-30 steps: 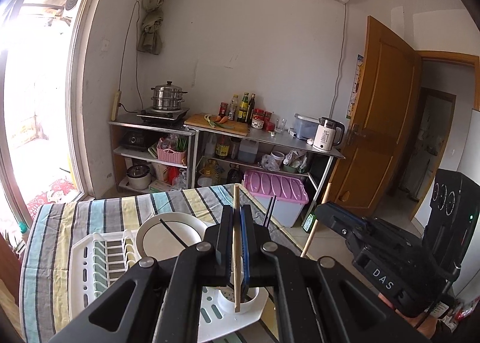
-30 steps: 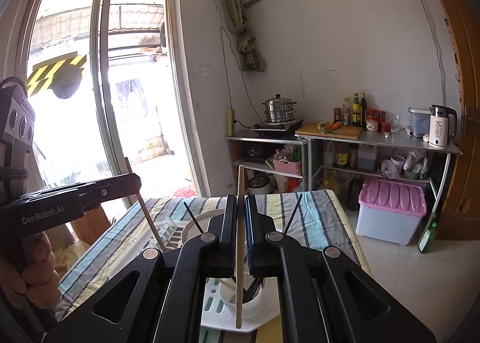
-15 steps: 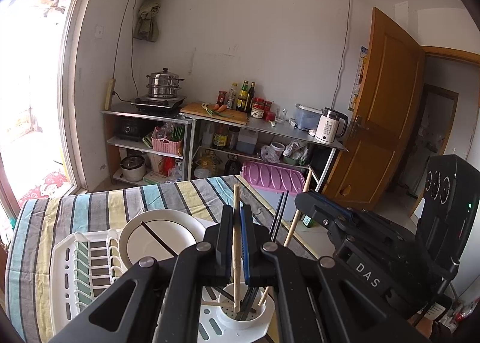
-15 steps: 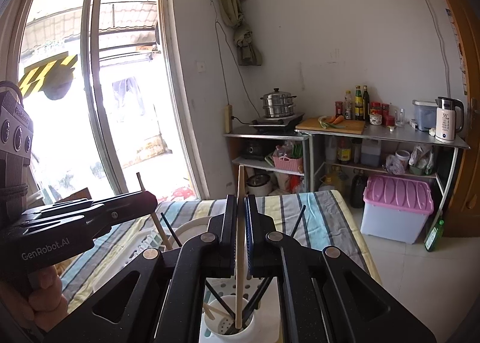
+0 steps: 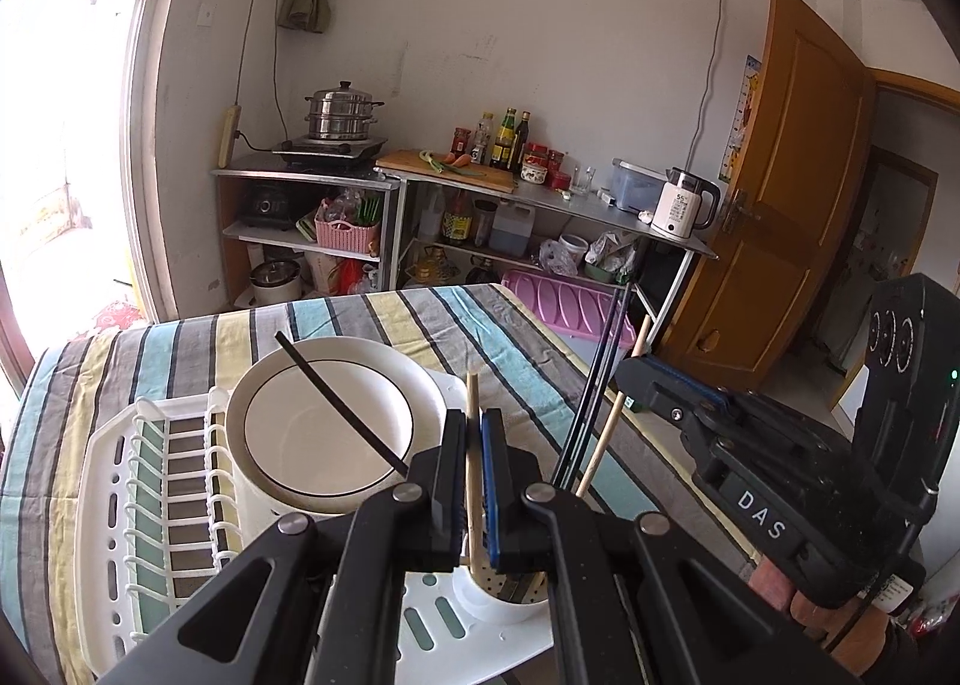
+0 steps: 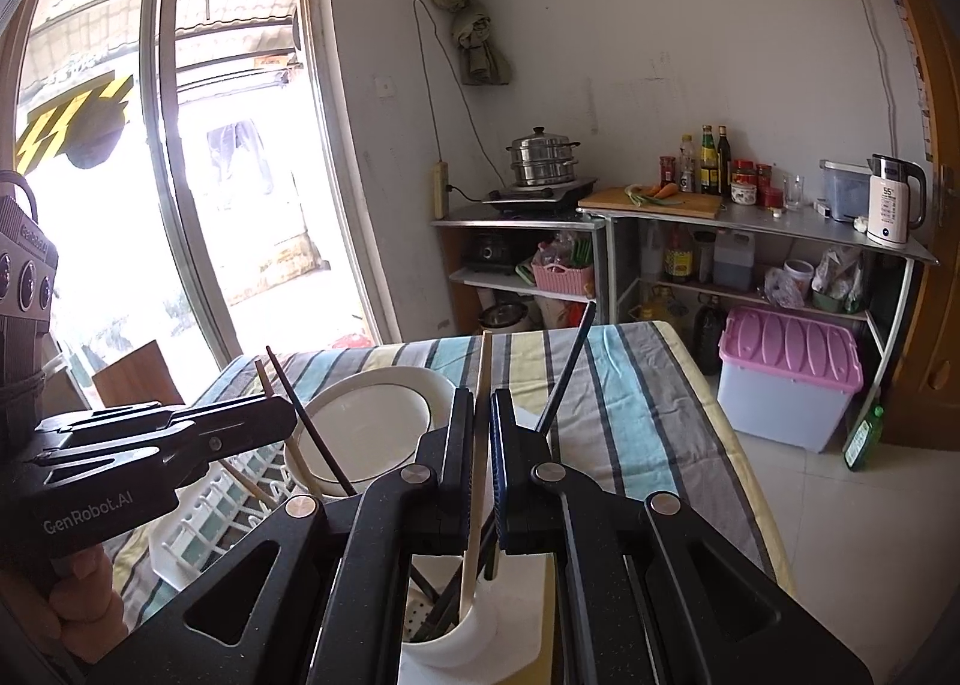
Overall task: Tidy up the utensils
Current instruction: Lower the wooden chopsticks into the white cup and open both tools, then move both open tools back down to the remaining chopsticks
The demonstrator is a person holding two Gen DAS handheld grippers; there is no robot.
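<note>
The fingers of the left gripper (image 5: 473,448) are nearly closed, pinching one pale wooden chopstick (image 5: 472,469) that stands upright between them. Its lower end reaches down into a white round cup (image 5: 501,604) with a perforated floor, set at the near corner of a white plastic dish rack (image 5: 120,505). The fingers of the right gripper (image 6: 482,433) are pressed just as close together around a second wooden chopstick (image 6: 477,469), a slim, light tan stick that also points down into the same cup (image 6: 462,643). Both wooden sticks are plain, smooth and straight. Thin black chopsticks (image 5: 591,385) already lean in the cup, their tops fanning outward to the right. Another single black chopstick (image 5: 339,403) rises on a slant in front of a white bowl with a dark rim line (image 5: 327,421), which sits tilted in the rack. The rack rests on a table covered by a striped cloth (image 5: 480,337) in blue, yellow, grey and white. In the right wrist view, the left gripper (image 6: 282,412) comes in from the left edge, held by a hand (image 6: 78,607).
</note>
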